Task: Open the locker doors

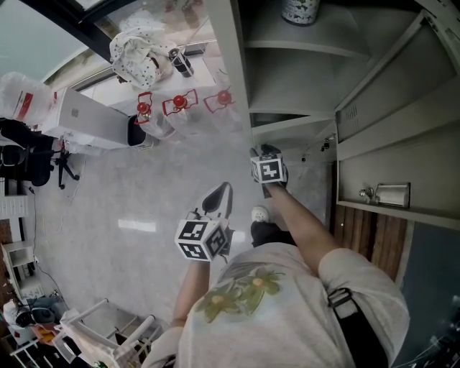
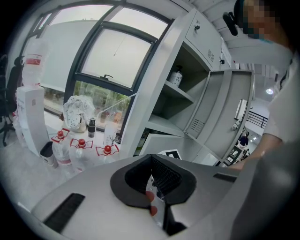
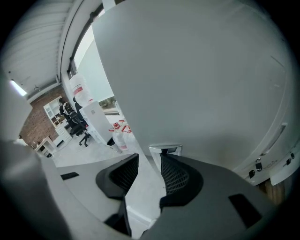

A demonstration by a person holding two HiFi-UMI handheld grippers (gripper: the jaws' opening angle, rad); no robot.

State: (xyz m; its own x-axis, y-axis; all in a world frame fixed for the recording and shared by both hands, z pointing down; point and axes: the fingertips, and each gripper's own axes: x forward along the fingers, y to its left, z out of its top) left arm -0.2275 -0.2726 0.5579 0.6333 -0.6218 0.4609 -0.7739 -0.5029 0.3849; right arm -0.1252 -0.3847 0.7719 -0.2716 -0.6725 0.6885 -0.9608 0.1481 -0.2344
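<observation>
The grey locker [image 1: 237, 79] stands at the right, its upper compartments open, with shelves and a can [image 1: 300, 10] inside. An open door [image 1: 402, 108] hangs to the right. My right gripper [image 1: 267, 149] reaches low to the bottom door [image 3: 197, 84]. Its jaws stand wide apart, with that door's chrome handle [image 3: 164, 150] between the tips, close to the right pad [image 3: 176, 176]. My left gripper [image 1: 224, 188] hangs free over the floor, away from the locker. Its tips [image 2: 151, 159] meet with nothing between them. The right gripper's marker cube [image 2: 168, 153] shows beyond them.
Three water bottles with red caps [image 1: 180, 103] stand on the floor by the window. Beside them are a white box [image 1: 86, 118] and a spotted bag [image 1: 140, 47]. An office chair [image 1: 29, 154] stands far left and a white rack [image 1: 108, 330] lower left. The person's shoe [image 1: 260, 214] is below the grippers.
</observation>
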